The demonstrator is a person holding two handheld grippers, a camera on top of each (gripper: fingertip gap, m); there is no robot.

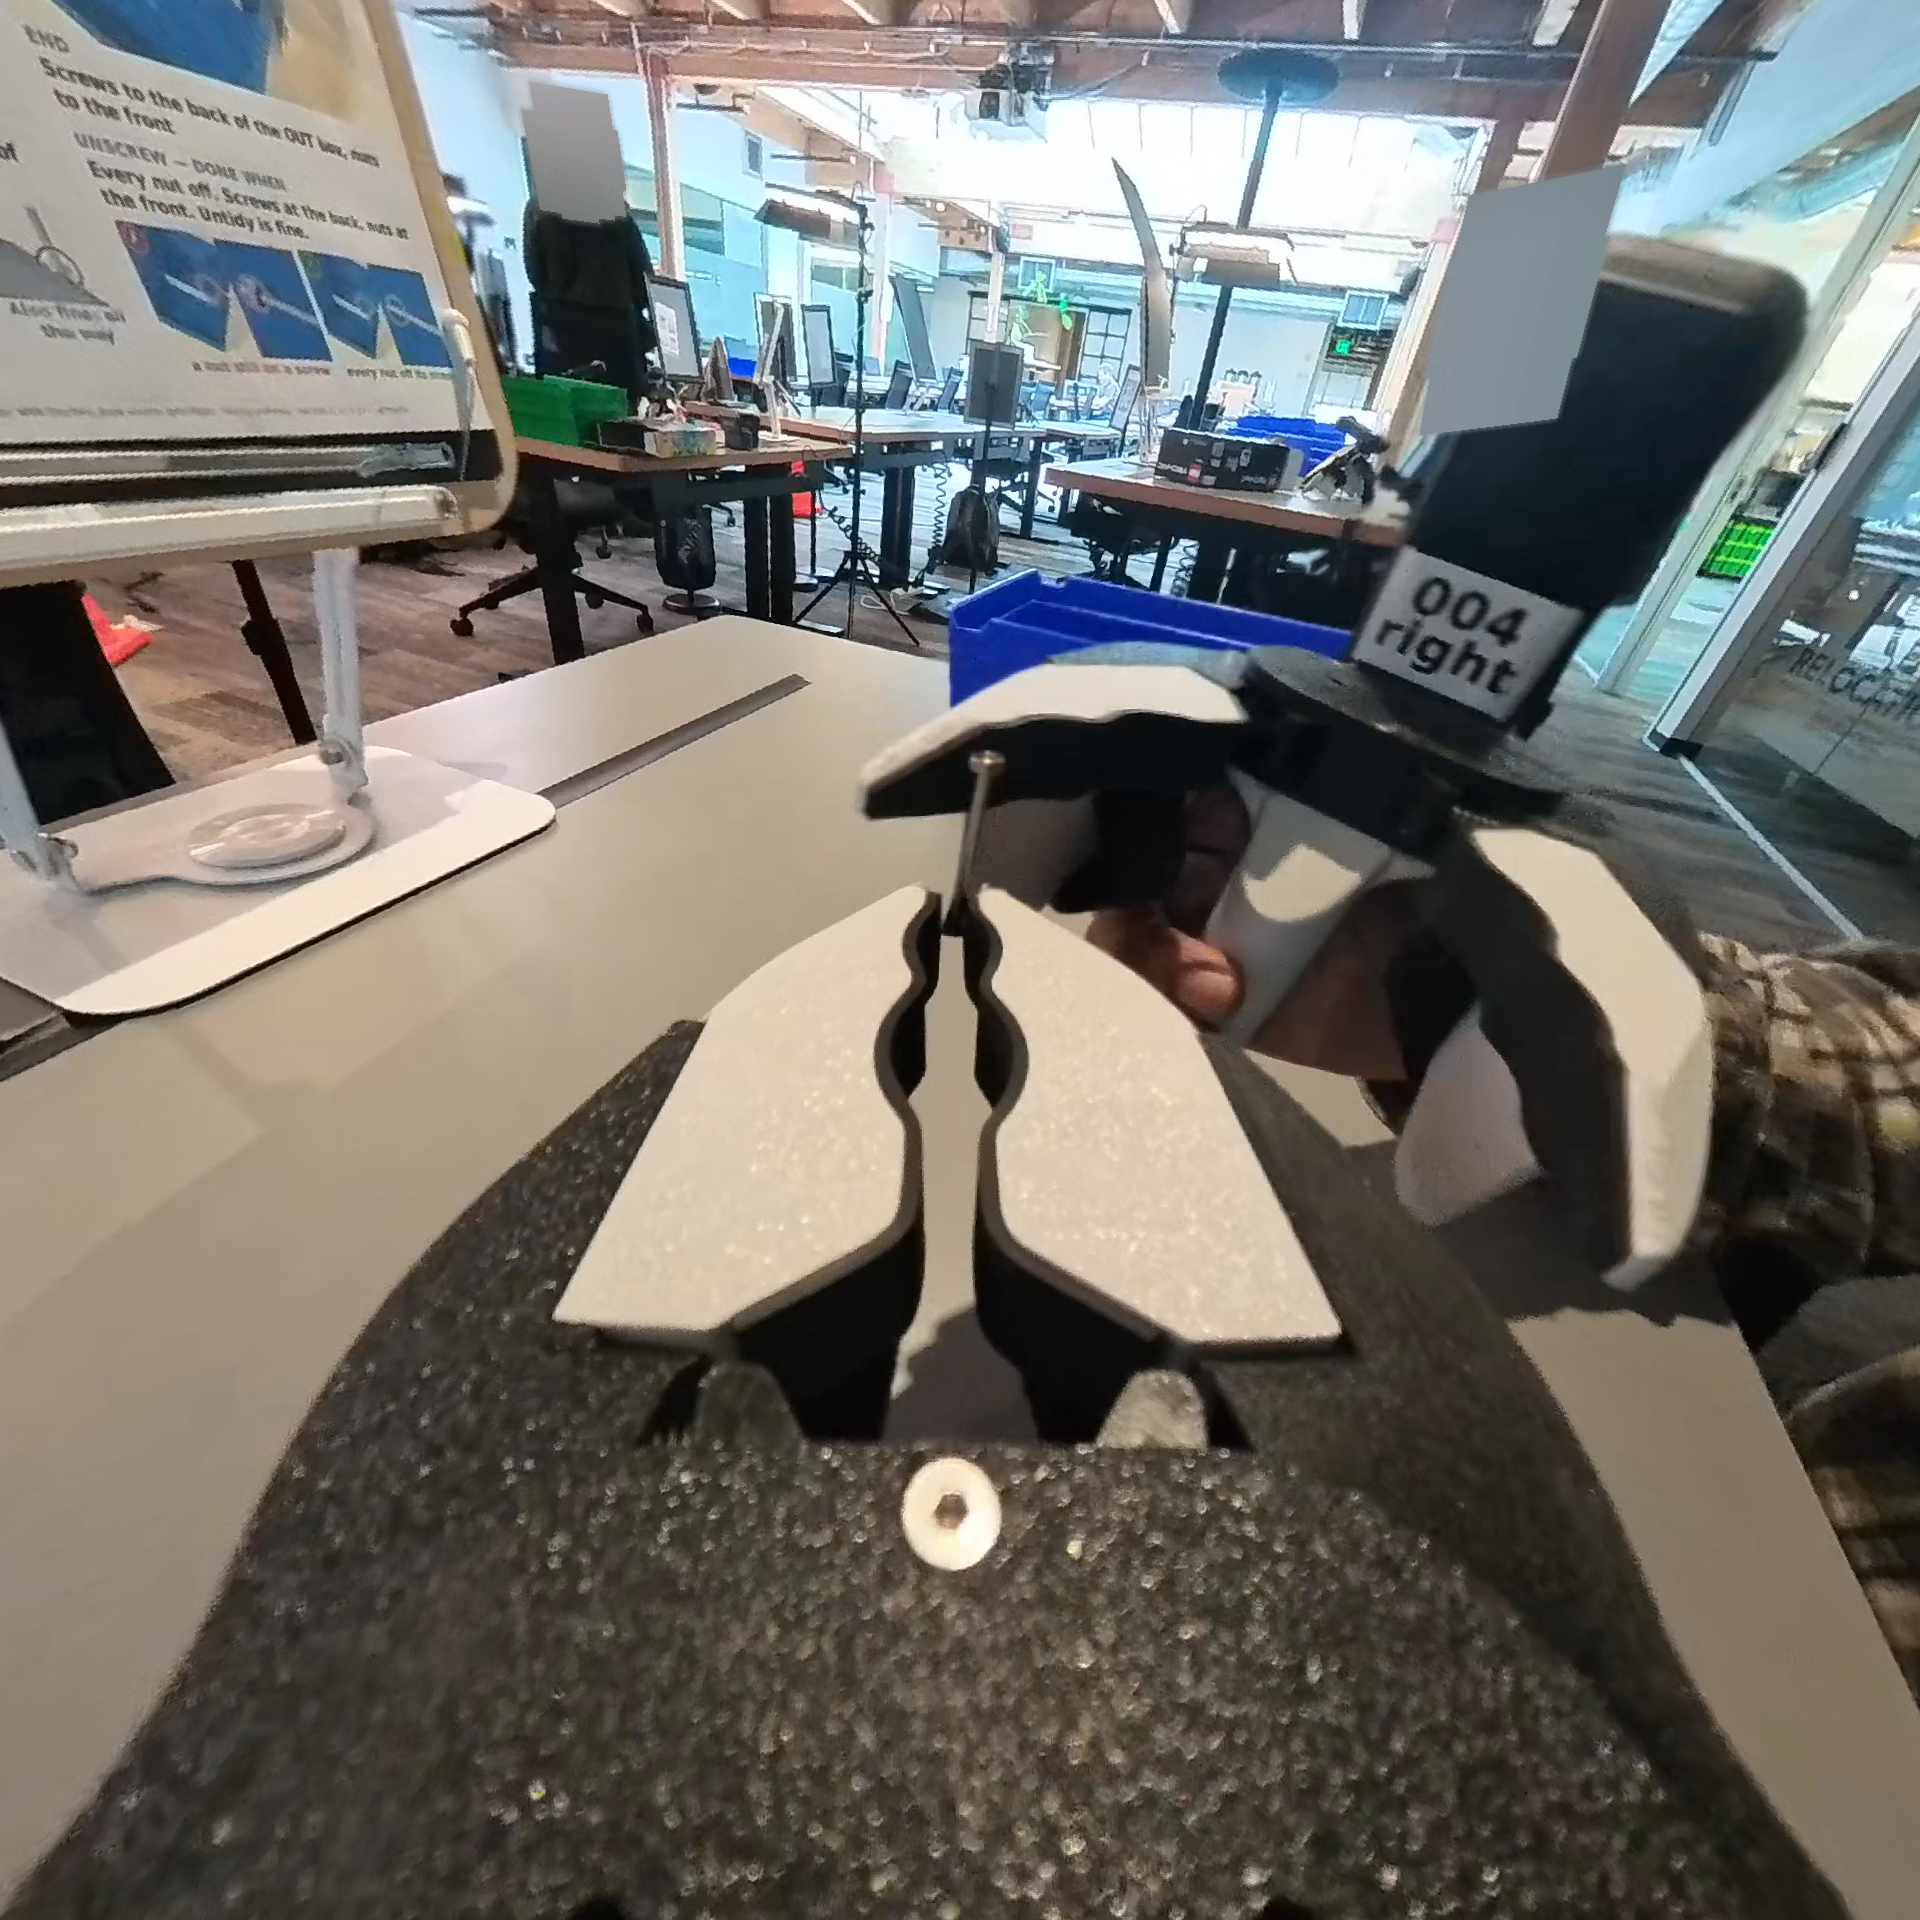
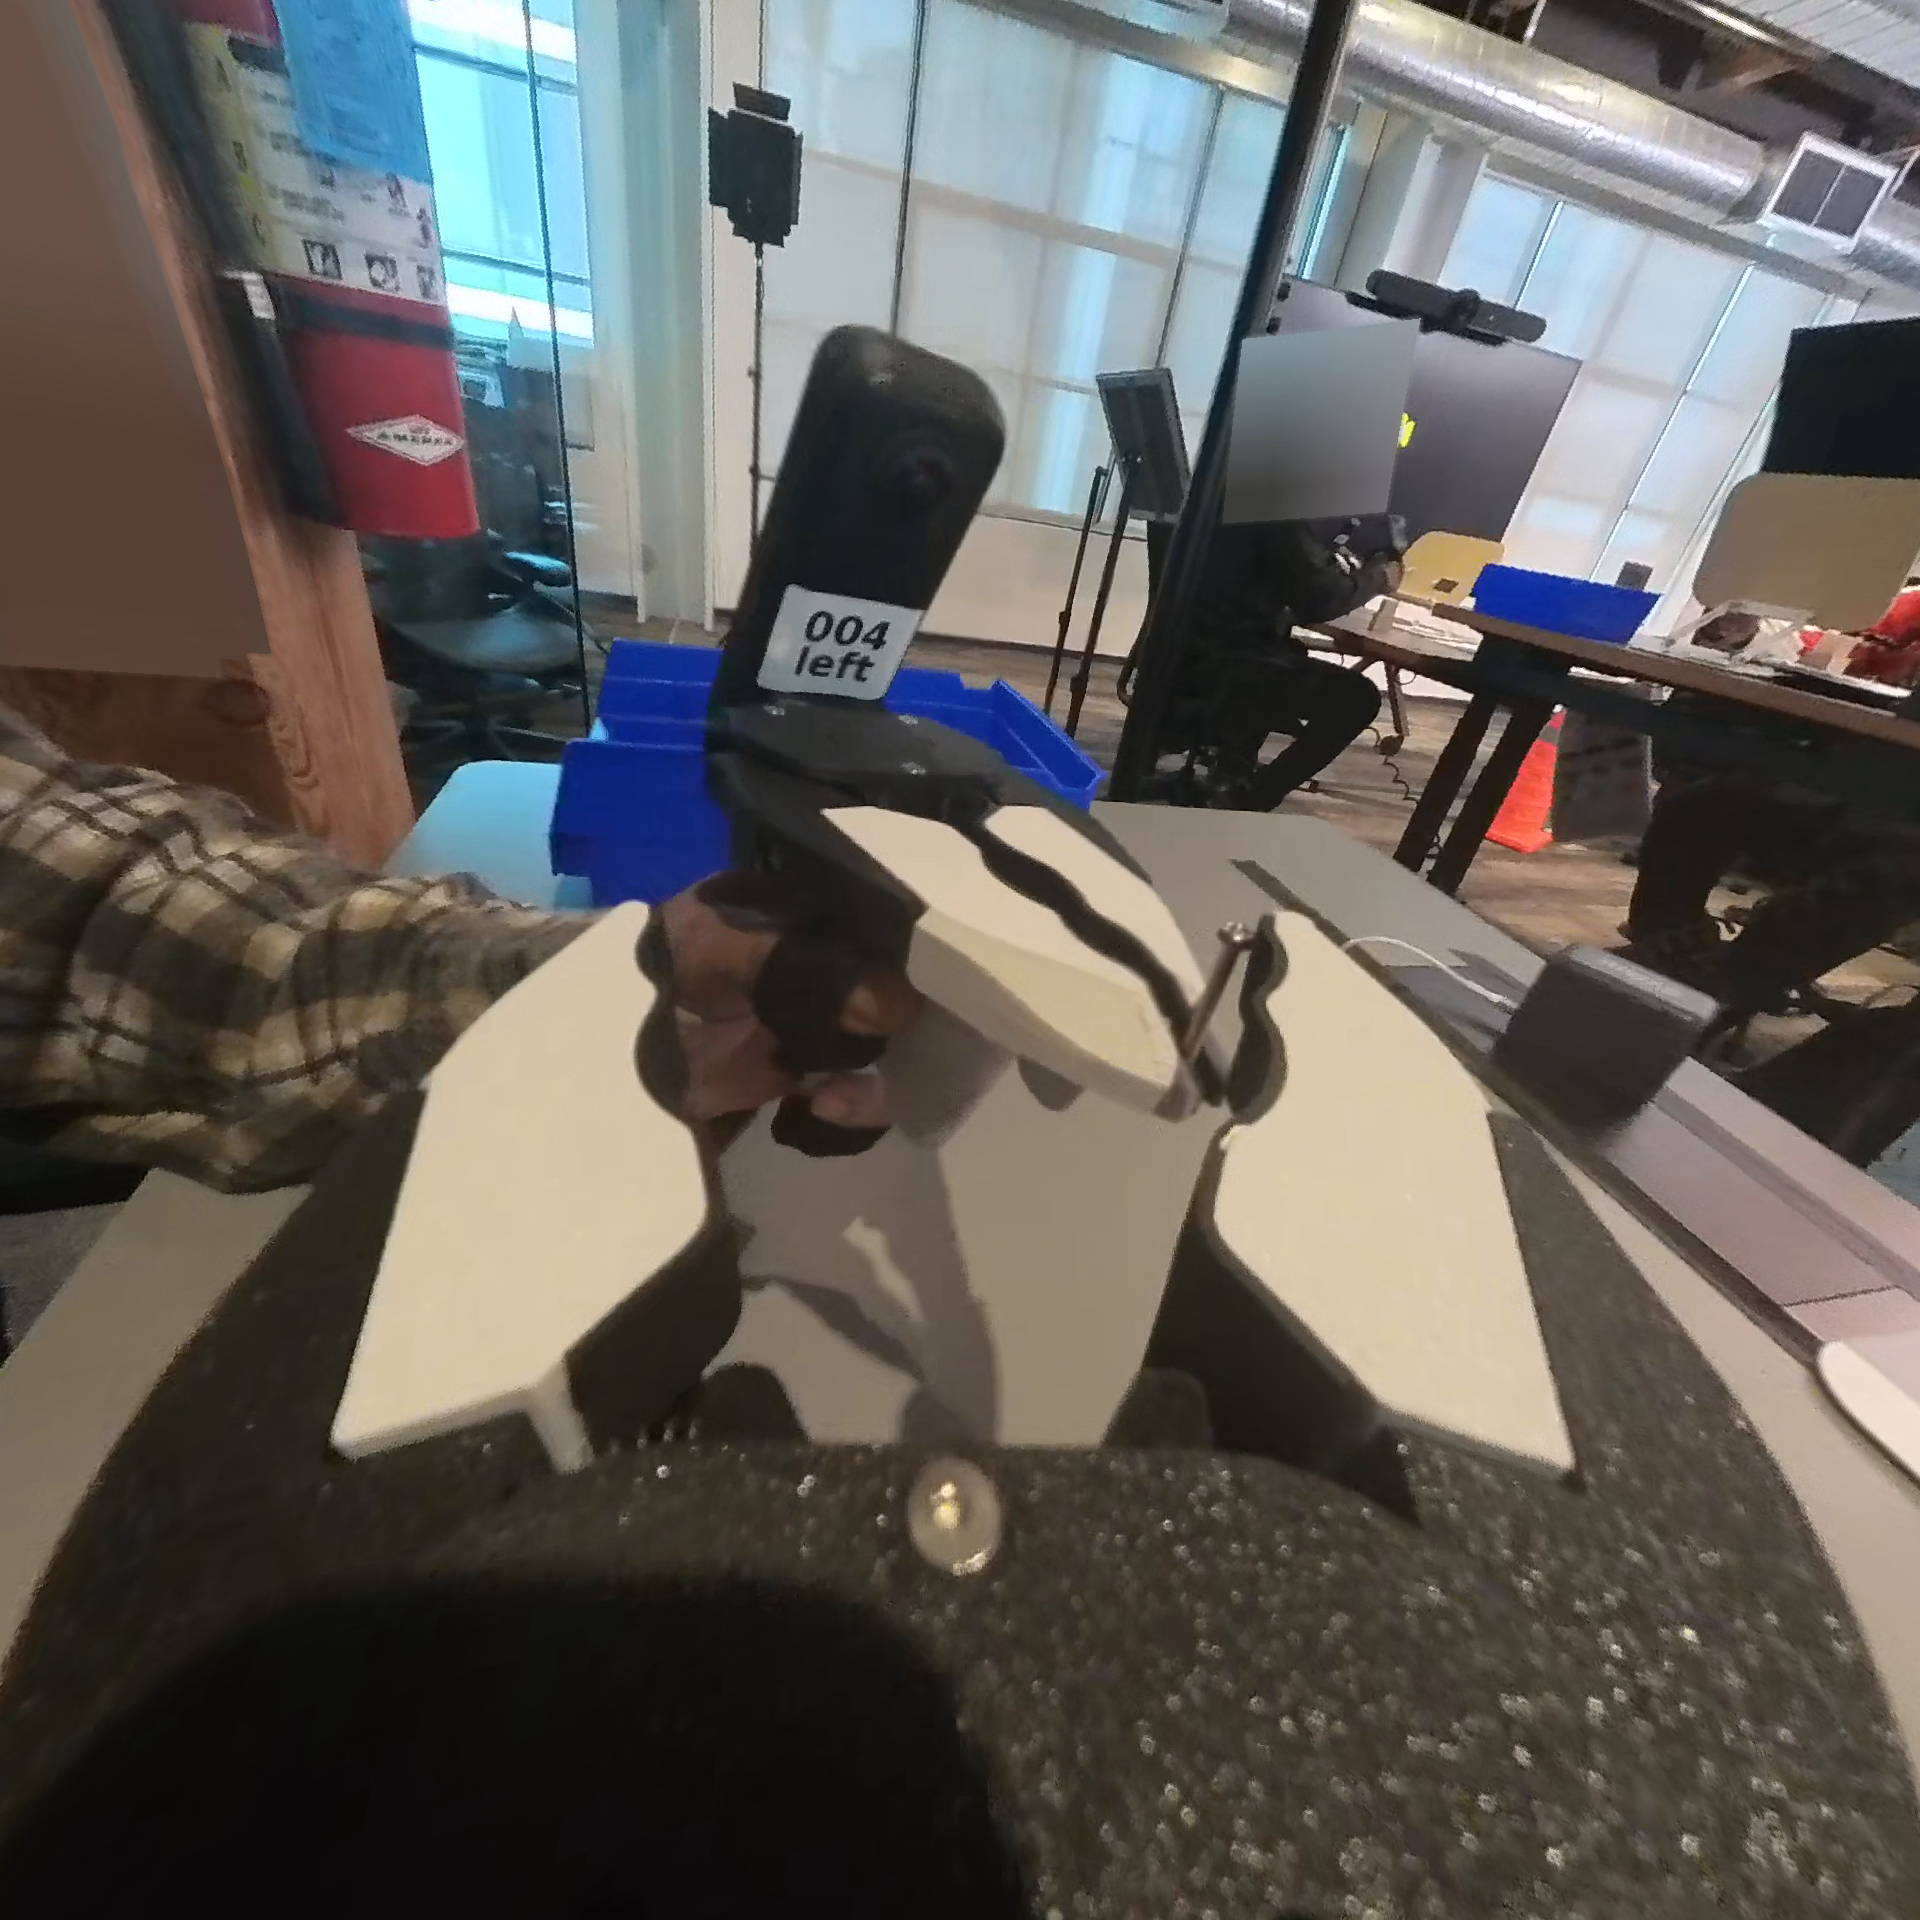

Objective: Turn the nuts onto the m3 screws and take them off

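A thin metal M3 screw [image 1: 968,842] stands nearly upright, head up. My left gripper [image 1: 951,916] is shut on its lower end, held above the grey table [image 1: 416,1039]. Whether a nut sits at the pinch I cannot tell. My right gripper [image 1: 1247,1029] is wide open, facing the left one, one finger [image 1: 1039,727] beside the screw head. In the right wrist view the screw [image 2: 1218,997] sits in the left gripper's tips [image 2: 1195,1086], close to the right finger [image 2: 1371,1174] of my open right gripper [image 2: 956,925].
A blue bin [image 1: 1039,634] stands at the table's far side, also in the right wrist view [image 2: 644,790]. An instruction board on a white stand [image 1: 312,831] is at the left. A dark grey box [image 2: 1600,1029] sits at the right. A plaid-sleeved arm [image 2: 208,935] reaches in.
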